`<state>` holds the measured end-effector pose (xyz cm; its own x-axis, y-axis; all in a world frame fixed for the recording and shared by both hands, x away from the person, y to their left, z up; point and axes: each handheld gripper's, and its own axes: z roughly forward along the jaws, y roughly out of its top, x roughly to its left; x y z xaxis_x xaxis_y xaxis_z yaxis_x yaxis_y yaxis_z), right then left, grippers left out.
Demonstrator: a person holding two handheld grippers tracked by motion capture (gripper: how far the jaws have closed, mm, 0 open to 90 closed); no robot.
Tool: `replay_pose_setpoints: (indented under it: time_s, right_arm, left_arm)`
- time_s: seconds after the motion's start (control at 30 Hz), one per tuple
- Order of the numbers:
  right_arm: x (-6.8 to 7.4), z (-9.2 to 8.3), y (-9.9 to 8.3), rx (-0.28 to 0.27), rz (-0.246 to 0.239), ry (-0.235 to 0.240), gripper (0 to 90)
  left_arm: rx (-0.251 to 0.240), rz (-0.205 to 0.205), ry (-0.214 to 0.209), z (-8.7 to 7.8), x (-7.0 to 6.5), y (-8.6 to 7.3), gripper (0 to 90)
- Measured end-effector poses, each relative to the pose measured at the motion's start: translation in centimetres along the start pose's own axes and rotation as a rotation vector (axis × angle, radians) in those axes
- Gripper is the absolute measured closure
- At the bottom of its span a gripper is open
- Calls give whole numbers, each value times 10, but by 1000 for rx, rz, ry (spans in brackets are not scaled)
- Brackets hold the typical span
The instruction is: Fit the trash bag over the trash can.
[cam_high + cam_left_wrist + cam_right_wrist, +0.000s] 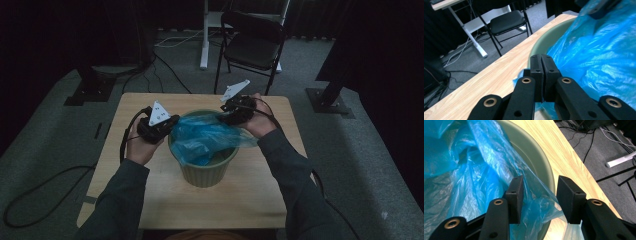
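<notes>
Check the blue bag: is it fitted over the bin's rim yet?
Not yet: blue bag lies bunched inside the green bin, bare rim showing.

Bucket [207, 172] interior hidden by blue bag [205, 137]; chair [506, 22] top cut off.

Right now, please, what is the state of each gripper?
Left gripper: closed, pinching the edge of the blue bag at the bin rim.
Right gripper: open, bag film between its jaws, not clamped.

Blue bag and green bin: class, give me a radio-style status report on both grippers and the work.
Left gripper shut on blue bag edge. Right gripper open, film between jaws. Bag bunched in green bin, not over rim. Nothing obstructing.
</notes>
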<state>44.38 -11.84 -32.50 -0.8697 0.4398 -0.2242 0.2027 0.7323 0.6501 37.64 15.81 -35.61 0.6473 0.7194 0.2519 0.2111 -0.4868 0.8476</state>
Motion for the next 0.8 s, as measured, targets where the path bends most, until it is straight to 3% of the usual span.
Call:
replay_pose_setpoints:
  time_s: [0.13, 0.3, 0.43, 0.57, 0.8]
  right_arm:
    - [1, 1, 1, 2, -3, -10, 576]
    - [-6, 7, -1, 34, 41, -64, 618]
    - [-9, 8, -2, 30, 66, -83, 711]
    - [-10, 12, -2, 49, 74, -87, 789]
    - [-17, 16, -4, 73, 137, -106, 801]
  left_arm:
    - [7, -21, 17, 7, 9, -3, 886]
    - [11, -53, 41, 15, 19, -8, 887]
    - [6, -86, 53, 21, 24, -11, 888]
    - [9, -112, 51, 27, 28, -15, 888]
    - [28, -156, 31, 38, 33, -24, 888]
